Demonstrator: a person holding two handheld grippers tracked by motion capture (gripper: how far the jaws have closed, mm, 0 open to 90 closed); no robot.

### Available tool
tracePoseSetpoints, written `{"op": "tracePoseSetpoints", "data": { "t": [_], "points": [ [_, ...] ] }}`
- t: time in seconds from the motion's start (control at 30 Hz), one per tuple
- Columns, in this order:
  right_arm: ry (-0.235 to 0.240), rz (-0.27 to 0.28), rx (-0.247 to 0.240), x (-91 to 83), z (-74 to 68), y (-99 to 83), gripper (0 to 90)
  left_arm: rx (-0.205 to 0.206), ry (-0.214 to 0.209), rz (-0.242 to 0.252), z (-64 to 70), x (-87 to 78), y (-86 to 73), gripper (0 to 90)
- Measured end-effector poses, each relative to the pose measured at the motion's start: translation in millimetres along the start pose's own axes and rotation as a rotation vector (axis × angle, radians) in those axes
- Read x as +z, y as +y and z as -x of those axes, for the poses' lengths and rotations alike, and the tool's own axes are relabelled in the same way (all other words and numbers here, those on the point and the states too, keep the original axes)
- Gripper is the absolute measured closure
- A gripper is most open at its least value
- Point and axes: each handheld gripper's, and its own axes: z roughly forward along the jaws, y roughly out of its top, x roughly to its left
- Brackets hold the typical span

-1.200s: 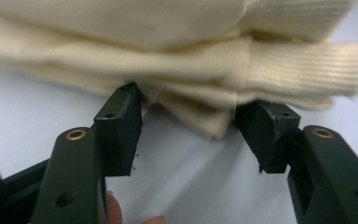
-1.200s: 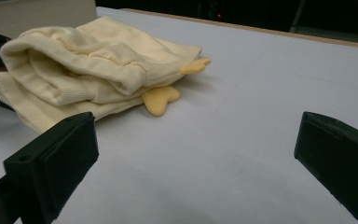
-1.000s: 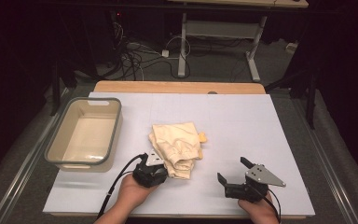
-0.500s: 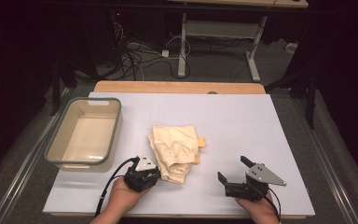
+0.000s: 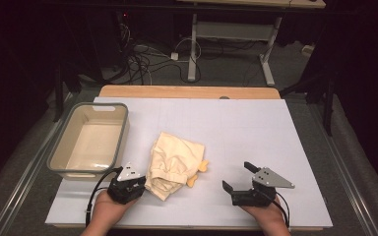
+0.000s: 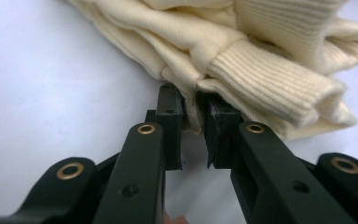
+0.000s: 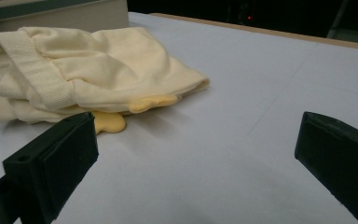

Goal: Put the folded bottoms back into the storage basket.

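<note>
The far half of the table [image 5: 236, 113] lies bare from edge to edge, wide enough for either hand to sweep across. A tub [image 5: 89, 139] stands along the left edge, its walls blocking low passage there. A heaped garment [image 5: 173, 162] sits near the front edge, left of centre, just beside the tub's right wall, leaving a narrow lane between them. The left gripper [image 5: 128, 187] presses against the garment's near corner. Between garment and right gripper [image 5: 238, 178] runs an open strip; beyond it the right edge is free.
</note>
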Motion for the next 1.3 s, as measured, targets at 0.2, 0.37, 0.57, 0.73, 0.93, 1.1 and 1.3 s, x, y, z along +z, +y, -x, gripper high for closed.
{"op": "tracePoseSetpoints", "data": {
  "t": [0.2, 0.37, 0.57, 0.73, 0.93, 1.1, 1.3],
  "points": [
    [0.013, -0.018, 0.017, -0.6, 0.0, -1.1, 2.7, -0.049, -0.026, 0.001, -3.5, 2.5, -0.7, 76.7],
    [0.026, -0.032, 0.015, -0.9, -0.3, -3.8, 7.4, -0.048, -0.028, 0.003, -3.6, 2.7, -1.3, 76.6],
    [0.053, -0.048, 0.033, 1.5, -4.4, -4.5, 16.4, -0.036, -0.017, 0.004, -2.0, 2.7, -1.3, 76.5],
    [0.070, -0.076, 0.033, 9.8, -15.1, -0.6, 24.1, -0.033, -0.015, 0.003, -1.6, 2.8, -1.2, 76.4],
    [0.066, -0.106, -0.019, 36.3, -22.8, 16.9, 35.4, -0.043, -0.029, 0.004, -3.4, 2.7, -1.3, 76.3],
    [0.053, -0.121, -0.025, 67.7, -18.0, 41.4, 37.7, -0.044, -0.031, 0.003, -3.5, 2.8, -1.2, 76.3],
    [0.031, -0.159, -0.003, 107.2, -6.9, 60.2, 37.9, -0.040, -0.027, 0.004, -3.1, 2.9, -1.2, 76.2]
  ]
}}
